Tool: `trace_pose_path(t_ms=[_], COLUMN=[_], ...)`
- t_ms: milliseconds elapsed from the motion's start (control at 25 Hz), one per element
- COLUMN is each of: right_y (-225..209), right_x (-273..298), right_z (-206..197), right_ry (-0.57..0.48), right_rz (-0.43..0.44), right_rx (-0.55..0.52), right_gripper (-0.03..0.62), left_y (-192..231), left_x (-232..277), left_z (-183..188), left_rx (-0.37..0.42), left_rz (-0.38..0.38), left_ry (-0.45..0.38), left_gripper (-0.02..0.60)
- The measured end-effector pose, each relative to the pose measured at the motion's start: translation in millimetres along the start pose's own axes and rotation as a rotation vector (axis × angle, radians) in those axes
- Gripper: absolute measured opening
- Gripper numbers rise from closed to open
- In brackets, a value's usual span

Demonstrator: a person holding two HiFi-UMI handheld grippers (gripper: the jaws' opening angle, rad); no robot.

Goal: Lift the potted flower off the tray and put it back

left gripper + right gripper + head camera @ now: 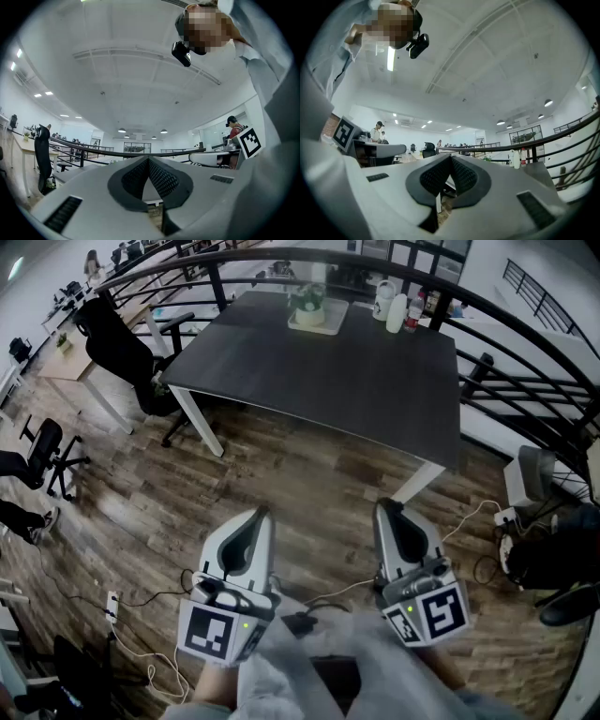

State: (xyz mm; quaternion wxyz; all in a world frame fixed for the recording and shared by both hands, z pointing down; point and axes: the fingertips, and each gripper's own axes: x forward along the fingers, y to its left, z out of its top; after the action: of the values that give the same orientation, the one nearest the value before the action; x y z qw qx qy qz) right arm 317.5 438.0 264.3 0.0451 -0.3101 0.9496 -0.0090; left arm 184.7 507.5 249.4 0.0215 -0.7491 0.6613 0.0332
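Short of the table (pixel 356 381), my left gripper (pixel 258 517) and right gripper (pixel 386 507) are closed, empty: potted flower (pixel 308 304) on tray (pixel 333 322) lies beyond reach.

Counter (pixel 356 371) matt dark; floor (pixel 281 474) brown wood planks, faintly glossy. Left tongs (pixel 262 513) and right tongs (pixel 385 506) smooth grey plastic, pads (pixel 161 177) rough black. Railing (pixel 328 253) dark metal.

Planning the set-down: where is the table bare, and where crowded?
Bare: the near and middle of the dark table, from the tray to the front edge, and its far left corner. Crowded: the far edge, potted flower on the tray, mug and bottles right of it.
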Motion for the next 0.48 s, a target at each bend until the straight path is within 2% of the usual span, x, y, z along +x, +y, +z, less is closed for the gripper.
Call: trace_pose_path(t_ms=[200,320,480], right_y=[-2.1,-6.7,-10.7], right_x=[-3.7,-6.4,-11.7], right_z=[0.2,0.2,-1.2], right_ry=[-0.001,-0.002,0.002], right_rz=[0.000,-0.005,-0.009], right_rx=[0.001,0.005,0.006], right_gripper=[0.002,0.003,0.003], left_y=[-0.4,-3.6,-9.7], left_x=[-0.1,3.3,2.8], left_z=[-2.1,5.3,4.1], left_rx=[0.003,0.013,0.012], left_rz=[0.018,0.013,0.007], left_ry=[0.022,-0.021,-0.012], left_gripper=[-0.002,-0.002,-0.002])
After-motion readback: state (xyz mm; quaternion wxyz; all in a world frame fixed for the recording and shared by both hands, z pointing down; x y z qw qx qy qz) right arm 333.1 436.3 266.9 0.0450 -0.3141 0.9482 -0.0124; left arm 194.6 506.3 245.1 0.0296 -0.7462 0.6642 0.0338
